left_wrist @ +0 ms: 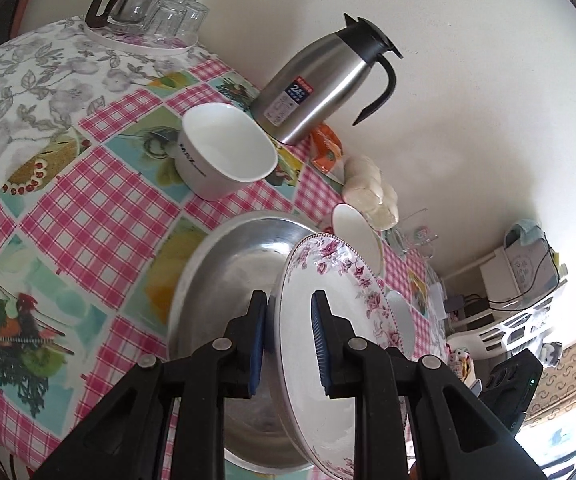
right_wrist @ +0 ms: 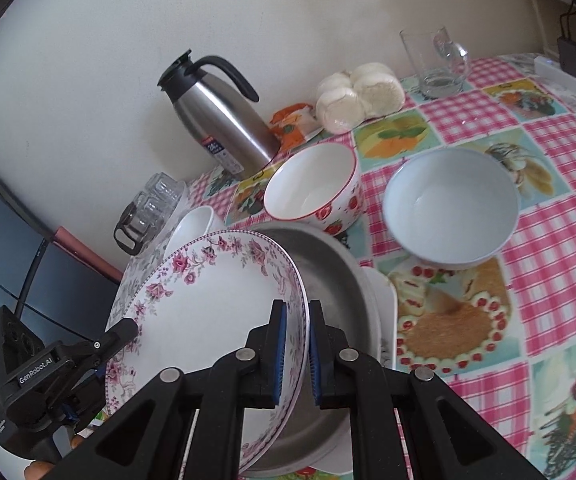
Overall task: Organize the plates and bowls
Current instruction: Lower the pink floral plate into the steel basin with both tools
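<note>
Against a plain white wall, a table (right_wrist: 548, 248) under a pink checked cloth with food pictures, crowded along the far edge with a steel jug (right_wrist: 218, 120), an orange packet (right_wrist: 292, 122), bagged buns (right_wrist: 358, 96) and a glass mug (right_wrist: 436, 64). In the middle, a flowered plate (right_wrist: 208, 320) held tilted over a metal basin (right_wrist: 340, 292), clamped at opposite rims by the left gripper (left_wrist: 288, 332) and the right gripper (right_wrist: 296, 344). Close around the basin, a strawberry bowl (right_wrist: 316, 188) and a pale blue bowl (right_wrist: 452, 208) to the right, a white square bowl (left_wrist: 228, 148) to the left, and a tray with a glass teapot (left_wrist: 128, 0) and tumblers in the far left corner.
</note>
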A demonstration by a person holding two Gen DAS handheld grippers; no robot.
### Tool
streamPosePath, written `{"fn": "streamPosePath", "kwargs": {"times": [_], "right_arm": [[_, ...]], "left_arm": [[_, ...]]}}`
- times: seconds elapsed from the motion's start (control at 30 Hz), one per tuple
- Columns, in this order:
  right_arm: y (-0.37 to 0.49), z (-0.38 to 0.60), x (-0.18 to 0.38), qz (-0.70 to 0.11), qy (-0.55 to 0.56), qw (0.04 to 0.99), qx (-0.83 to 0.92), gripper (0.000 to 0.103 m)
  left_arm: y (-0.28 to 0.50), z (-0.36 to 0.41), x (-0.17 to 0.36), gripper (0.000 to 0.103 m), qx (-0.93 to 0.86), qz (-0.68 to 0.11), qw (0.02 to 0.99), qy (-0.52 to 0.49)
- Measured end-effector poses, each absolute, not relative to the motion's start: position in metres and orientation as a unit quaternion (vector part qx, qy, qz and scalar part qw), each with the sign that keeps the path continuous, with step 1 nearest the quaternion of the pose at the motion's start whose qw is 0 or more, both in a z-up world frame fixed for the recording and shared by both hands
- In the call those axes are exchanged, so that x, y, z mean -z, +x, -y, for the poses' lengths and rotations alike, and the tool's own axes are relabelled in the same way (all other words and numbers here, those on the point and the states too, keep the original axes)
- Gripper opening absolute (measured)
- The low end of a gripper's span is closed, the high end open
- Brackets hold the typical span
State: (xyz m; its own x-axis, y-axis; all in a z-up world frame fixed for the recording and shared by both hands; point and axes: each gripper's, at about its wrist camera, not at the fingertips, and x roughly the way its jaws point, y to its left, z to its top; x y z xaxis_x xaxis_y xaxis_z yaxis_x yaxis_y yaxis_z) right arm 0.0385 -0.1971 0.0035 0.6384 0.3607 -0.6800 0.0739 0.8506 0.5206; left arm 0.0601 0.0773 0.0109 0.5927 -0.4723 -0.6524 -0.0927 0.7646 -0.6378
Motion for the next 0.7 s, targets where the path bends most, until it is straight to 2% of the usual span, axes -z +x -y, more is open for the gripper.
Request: {"fn": "streamPosePath", "kwargs": {"times": [0.3, 0.7], "right_arm": [[0.057, 0.191, 0.024, -0.449, 0.261, 0.851, -0.070, 0.011], [0.066, 0.190, 0.035, -0.458, 0.246, 0.852, -0.064, 0.011]], "left_arm": [[0.071, -0.079, 0.014, 0.022, 0.100, -0.454, 0.824, -0.323], [0.076, -0.071, 0.025, 0.022, 0.088, -0.468, 0.829, -0.292]]}}
